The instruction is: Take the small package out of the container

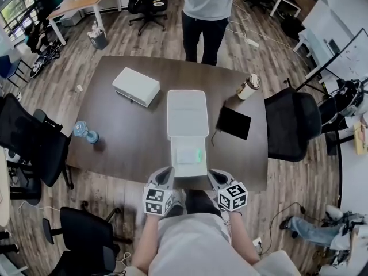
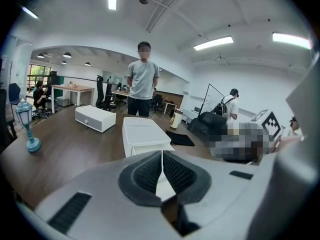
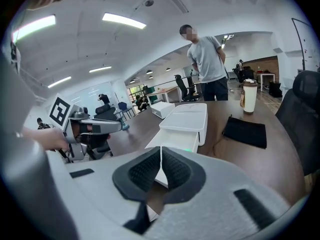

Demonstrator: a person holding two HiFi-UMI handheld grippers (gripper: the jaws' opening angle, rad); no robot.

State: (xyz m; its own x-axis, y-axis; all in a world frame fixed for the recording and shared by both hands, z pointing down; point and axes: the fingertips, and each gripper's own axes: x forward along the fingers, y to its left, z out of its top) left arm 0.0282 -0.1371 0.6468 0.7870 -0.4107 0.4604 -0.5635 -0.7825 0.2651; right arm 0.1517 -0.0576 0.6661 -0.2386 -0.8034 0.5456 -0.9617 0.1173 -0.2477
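Observation:
A white container (image 1: 187, 112) sits mid-table with its drawer (image 1: 188, 164) pulled out toward me. Inside lies a small pale package (image 1: 186, 154) with a green patch at its right edge. My left gripper (image 1: 165, 179) and right gripper (image 1: 217, 179) hang at the table's near edge, one on each side of the open drawer, both shut and empty. In the left gripper view the shut pads (image 2: 150, 173) point at the container (image 2: 145, 133). The right gripper (image 3: 161, 170) faces the drawer (image 3: 175, 140), with the left gripper (image 3: 85, 129) off to its left.
A second white box (image 1: 135, 86) lies at the back left, a blue figurine (image 1: 86, 133) at the left edge, a black pouch (image 1: 233, 122) and a paper cup (image 1: 249, 87) to the right. A person (image 1: 206, 16) stands at the far side. Office chairs (image 1: 290, 122) ring the table.

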